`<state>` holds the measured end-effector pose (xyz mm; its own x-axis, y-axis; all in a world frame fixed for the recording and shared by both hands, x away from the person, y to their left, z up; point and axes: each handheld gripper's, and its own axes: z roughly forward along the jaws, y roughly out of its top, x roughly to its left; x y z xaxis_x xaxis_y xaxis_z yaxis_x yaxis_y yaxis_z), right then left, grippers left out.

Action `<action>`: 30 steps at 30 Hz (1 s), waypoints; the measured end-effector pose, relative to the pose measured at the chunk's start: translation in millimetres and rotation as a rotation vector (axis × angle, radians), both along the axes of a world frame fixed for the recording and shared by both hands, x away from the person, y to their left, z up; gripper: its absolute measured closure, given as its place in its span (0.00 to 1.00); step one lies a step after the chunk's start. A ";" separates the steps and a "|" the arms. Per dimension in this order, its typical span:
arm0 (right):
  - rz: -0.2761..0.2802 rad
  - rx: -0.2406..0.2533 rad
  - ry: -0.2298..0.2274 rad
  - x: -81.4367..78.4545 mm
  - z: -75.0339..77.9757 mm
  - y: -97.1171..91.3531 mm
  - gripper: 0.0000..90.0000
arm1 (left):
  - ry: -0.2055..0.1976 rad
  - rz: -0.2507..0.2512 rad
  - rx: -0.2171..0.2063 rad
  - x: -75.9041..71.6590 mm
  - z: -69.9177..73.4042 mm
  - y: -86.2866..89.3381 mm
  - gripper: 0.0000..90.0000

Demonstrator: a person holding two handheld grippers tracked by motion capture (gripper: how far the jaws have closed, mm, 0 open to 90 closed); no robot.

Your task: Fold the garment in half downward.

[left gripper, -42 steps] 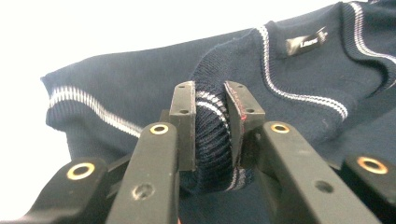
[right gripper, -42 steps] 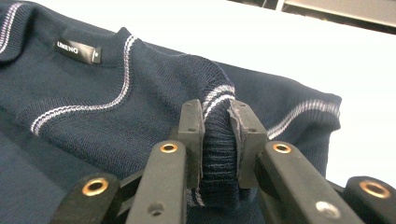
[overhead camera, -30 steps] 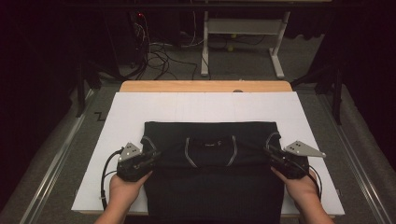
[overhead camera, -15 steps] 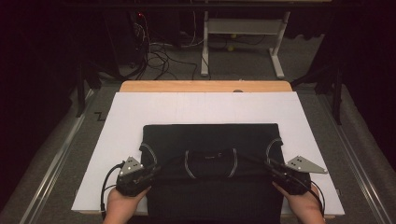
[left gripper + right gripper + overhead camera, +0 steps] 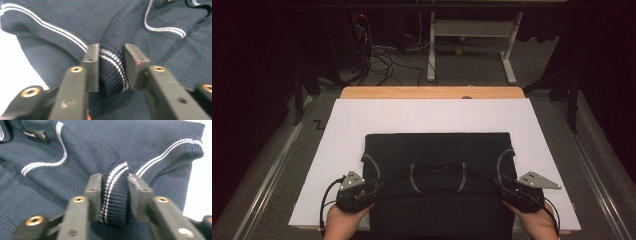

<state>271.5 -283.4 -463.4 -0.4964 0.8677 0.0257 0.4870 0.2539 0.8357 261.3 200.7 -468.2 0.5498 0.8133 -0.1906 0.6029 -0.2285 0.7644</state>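
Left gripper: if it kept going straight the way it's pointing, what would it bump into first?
Probably the sweater's striped ribbed edge. It sits bunched between the jaws of the left gripper, which have just been opening; a gap shows on one side. Beyond lies more dark sweater, flat on the white board.

a dark knitted garment point(image 5: 437, 165) with pale striped trim lies folded on a white board point(image 5: 362, 120) that covers a wooden table point(image 5: 432, 92). the left gripper point(image 5: 374, 187) and right gripper point(image 5: 502, 186), each in a hand at the near edge, sit at the garment's two near corners, jaws pointing inward onto the cloth. beyond the table, cables point(image 5: 382, 55) lie on the floor beside a white desk frame point(image 5: 472, 30).
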 end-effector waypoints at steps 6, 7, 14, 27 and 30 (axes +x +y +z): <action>-0.017 0.024 -0.050 3.2 17.2 2.0 0.45 | -0.035 0.015 -0.032 8.4 17.9 2.2 0.49; -0.010 0.024 -0.058 4.2 21.2 3.3 0.44 | -0.042 0.010 -0.034 10.8 21.4 1.5 0.49; 0.037 -0.002 -0.063 23.2 39.0 28.2 0.45 | -0.050 -0.024 -0.040 40.8 43.5 -24.2 0.47; 0.072 -0.083 0.075 76.0 31.9 83.4 0.54 | 0.113 -0.050 0.089 96.6 29.8 -85.2 0.47; 0.066 -0.089 0.123 83.8 22.3 91.7 0.59 | 0.171 -0.050 0.091 104.6 19.6 -89.1 0.47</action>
<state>355.2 -191.7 -441.1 -0.5501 0.8350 0.0146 0.5643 0.3588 0.7435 365.9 111.5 -448.6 0.5555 0.8040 -0.2120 0.7085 -0.3243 0.6268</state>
